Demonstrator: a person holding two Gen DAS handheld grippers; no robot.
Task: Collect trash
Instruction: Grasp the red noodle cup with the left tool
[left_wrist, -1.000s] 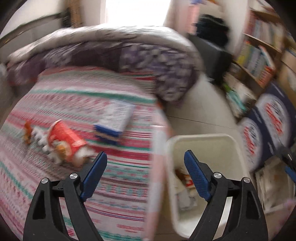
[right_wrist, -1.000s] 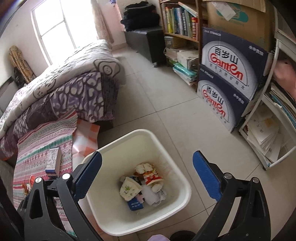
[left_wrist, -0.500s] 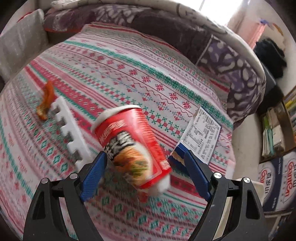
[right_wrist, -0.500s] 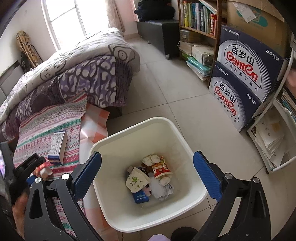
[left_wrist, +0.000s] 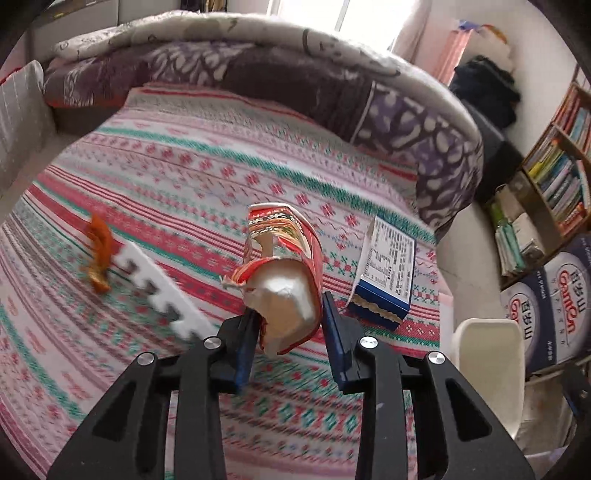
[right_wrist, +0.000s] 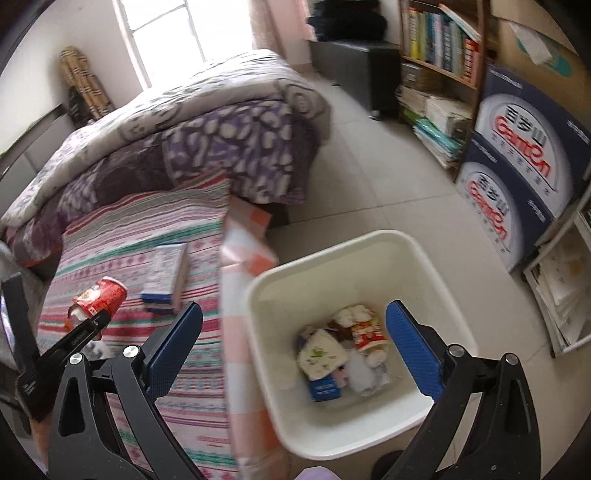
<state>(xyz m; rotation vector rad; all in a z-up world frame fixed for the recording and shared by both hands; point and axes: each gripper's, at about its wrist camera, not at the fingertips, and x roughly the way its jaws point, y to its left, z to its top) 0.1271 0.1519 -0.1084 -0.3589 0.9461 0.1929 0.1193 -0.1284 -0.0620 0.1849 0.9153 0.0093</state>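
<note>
Left wrist: left gripper jaws closing on crushed red noodle cup above bedspread; light, flimsy, probably tearable, so pinch mid-wall. Right gripper spread empty over bin.

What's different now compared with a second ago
The left gripper swung from the white plastic bin over the striped bedspread; its jaws are closing on the crushed red noodle cup. The blue-and-white carton stayed put; the right gripper still gapes empty.

left wrist looks down close over bed; right over bin; both share both.
</note>
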